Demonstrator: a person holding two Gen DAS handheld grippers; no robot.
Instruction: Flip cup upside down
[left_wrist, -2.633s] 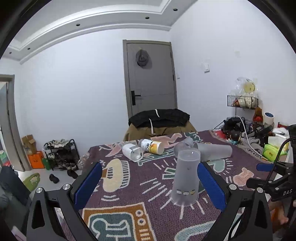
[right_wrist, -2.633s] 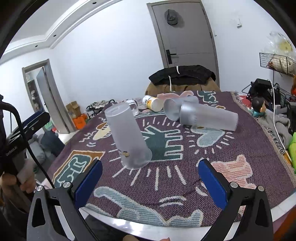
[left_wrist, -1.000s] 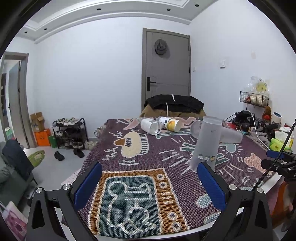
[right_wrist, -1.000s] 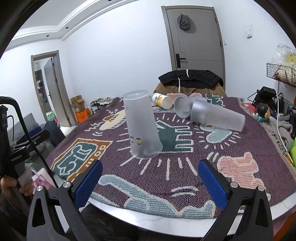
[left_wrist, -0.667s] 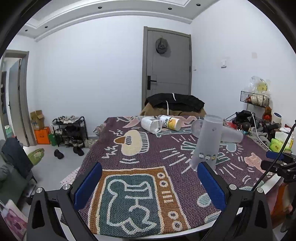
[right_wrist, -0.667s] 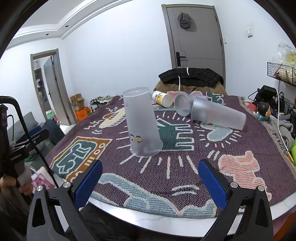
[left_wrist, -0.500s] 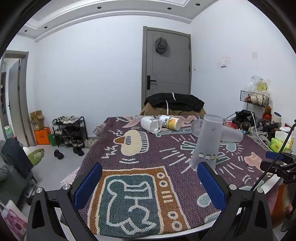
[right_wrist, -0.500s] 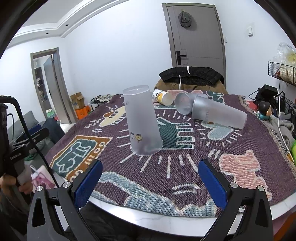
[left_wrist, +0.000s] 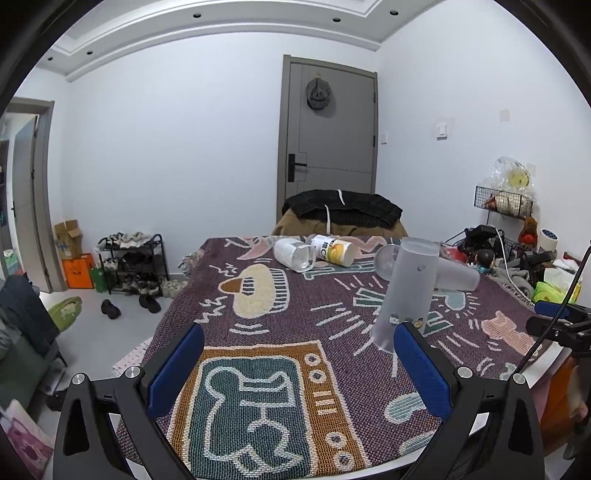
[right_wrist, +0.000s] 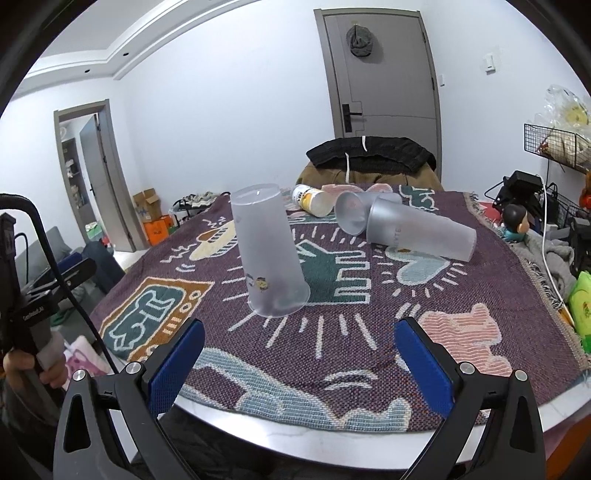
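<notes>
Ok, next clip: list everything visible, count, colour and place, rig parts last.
Frosted cup: one, translucent grey, mouth-down on the cloth.
Lying cups: two, frosted grey, on their sides behind it.
Printed can: one, white and yellow, lying at the far edge.
Clear jar: one, on its side beside the can.
Patterned cloth: one, purple, covering the table.
Left hand-held gripper: black, blue pads, open, empty.
Right hand-held gripper: same, open, empty.

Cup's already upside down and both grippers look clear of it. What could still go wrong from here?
1. The inverted frosted cup stands mouth-down on a soft woven blanket, so a nudge or tug on the cloth might topple it.
2. The left gripper has its right finger near the cup's rim; swinging sideways could clip it.
3. The lying frosted cup might roll.
</notes>
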